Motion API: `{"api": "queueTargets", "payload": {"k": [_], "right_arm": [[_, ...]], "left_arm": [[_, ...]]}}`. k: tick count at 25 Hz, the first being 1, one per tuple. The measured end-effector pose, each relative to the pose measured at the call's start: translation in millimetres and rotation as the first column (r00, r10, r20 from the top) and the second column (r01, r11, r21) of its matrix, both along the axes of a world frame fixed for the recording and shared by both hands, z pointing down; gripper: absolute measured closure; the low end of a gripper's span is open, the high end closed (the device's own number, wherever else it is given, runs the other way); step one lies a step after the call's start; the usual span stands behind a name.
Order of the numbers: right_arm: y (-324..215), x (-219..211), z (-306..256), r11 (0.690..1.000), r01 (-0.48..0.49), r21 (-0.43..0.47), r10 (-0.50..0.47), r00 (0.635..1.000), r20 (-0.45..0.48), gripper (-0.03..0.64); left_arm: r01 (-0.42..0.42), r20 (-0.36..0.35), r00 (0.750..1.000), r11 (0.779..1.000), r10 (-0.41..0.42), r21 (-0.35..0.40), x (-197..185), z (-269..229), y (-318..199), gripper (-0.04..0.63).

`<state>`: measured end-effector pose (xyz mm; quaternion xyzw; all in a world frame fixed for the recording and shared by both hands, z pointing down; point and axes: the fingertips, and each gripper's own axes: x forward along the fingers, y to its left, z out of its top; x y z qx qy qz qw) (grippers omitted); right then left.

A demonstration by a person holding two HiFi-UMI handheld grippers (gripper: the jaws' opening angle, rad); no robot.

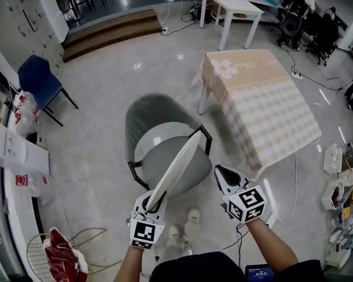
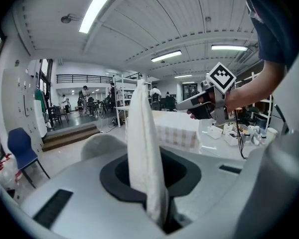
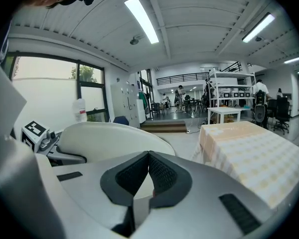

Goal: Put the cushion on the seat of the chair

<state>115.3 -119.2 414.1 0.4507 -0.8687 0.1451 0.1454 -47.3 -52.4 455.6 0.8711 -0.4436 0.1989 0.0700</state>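
Bright ceiling strip lights [image 3: 142, 19], floor [image 1: 135, 68] glare, fisheye-warped edges

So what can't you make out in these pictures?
Chair seat: head view, its middle hidden behind the cushion held edge-on in the left tongs.
Same chair: left gripper view, mostly behind the tongs' own body and the cushion.
People at the far desks: head view, too small.
Dark screen: head view, cut off by the bottom edge.

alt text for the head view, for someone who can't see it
Seen from above, the left gripper grips a white cushion on edge over a grey chair. The right gripper is beside it, shut and empty. A table with a checked cloth stands to the right.
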Motion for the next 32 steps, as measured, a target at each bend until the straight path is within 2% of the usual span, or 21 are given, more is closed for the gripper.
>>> {"api": "queueTargets", "payload": {"k": [7, 20, 32], "right_arm": [[-12, -1, 19, 0.999, 0.021, -0.033, -0.021, 1.000, -0.004, 0.600], [-34, -1, 68, 0.994, 0.052, -0.099, -0.053, 0.999, -0.010, 0.600], [-42, -10, 108, 0.987, 0.086, -0.136, -0.090, 0.996, -0.022, 0.600]], "left_arm": [[0.006, 0.022, 1.000, 0.999, -0.005, -0.032, 3, 21, -10, 0.531], [0.046, 0.008, 0.999, 0.994, -0.046, -0.096, 6, 66, -35, 0.531], [0.067, -0.009, 0.998, 0.991, -0.068, -0.119, 6, 97, -53, 0.531]]}}
